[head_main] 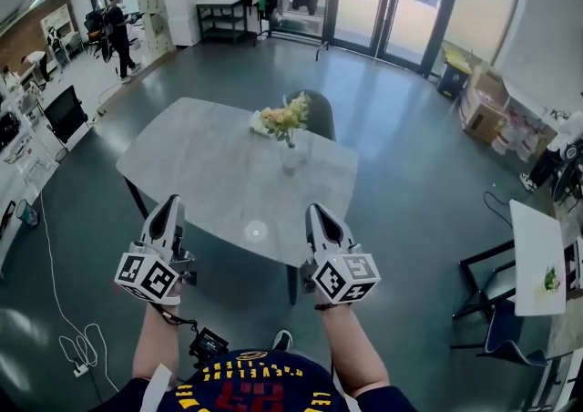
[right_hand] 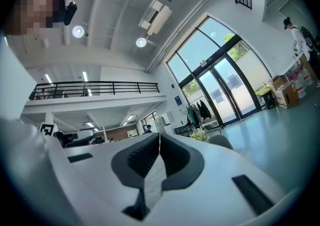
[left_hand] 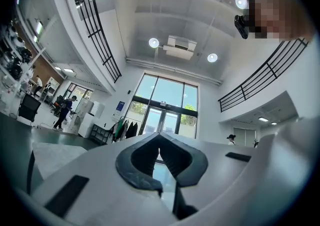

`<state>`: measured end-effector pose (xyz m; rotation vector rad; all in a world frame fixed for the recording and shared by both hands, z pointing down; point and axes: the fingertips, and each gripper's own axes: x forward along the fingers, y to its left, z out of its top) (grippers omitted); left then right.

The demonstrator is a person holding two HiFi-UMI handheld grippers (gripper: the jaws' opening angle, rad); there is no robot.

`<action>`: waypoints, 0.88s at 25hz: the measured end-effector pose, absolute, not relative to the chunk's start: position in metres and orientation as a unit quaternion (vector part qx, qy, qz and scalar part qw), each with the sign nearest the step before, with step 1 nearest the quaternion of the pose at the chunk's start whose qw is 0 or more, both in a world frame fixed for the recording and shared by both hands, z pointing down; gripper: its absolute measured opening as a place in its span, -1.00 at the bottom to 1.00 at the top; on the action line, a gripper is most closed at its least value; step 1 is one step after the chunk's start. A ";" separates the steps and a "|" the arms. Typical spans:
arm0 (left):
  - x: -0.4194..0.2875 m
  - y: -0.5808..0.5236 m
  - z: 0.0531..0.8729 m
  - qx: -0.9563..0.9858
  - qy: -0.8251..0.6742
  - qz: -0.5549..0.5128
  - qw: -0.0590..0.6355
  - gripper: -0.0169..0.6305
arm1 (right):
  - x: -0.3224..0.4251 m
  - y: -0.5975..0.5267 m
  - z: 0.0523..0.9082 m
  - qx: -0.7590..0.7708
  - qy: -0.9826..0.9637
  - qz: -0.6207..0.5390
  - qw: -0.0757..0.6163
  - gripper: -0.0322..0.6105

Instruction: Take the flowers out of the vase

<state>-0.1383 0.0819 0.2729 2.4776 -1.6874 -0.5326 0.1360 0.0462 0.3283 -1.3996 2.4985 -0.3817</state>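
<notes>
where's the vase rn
In the head view the vase, with the flowers in it, stands on the far side of the grey table, right of centre, just in front of the dark chair.

White left gripper and right gripper, dark grey pads, black-and-white marker cube on each. Navy shirt, yellow lettering, red print. Black cable under left gripper.

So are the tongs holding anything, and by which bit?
Nothing. The left tongs and right tongs are both shut and empty; the yellow flowers sit untouched in the small white vase.
</notes>
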 end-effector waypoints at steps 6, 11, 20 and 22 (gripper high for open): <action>-0.126 0.062 0.267 0.814 -0.554 -0.171 0.032 -0.94 | 0.148 0.021 0.321 -0.486 0.858 -0.101 0.131 -0.87; -0.105 0.048 0.263 0.818 -0.550 -0.165 0.027 -0.94 | 0.169 0.011 0.320 -0.489 0.855 -0.101 0.139 -0.87; -0.086 0.023 0.267 0.830 -0.535 -0.154 0.027 -0.94 | 0.185 -0.006 0.329 -0.502 0.847 -0.103 0.140 -0.87; -0.077 0.016 0.265 0.837 -0.524 -0.152 0.028 -0.94 | 0.190 -0.010 0.329 -0.508 0.844 -0.105 0.136 -0.87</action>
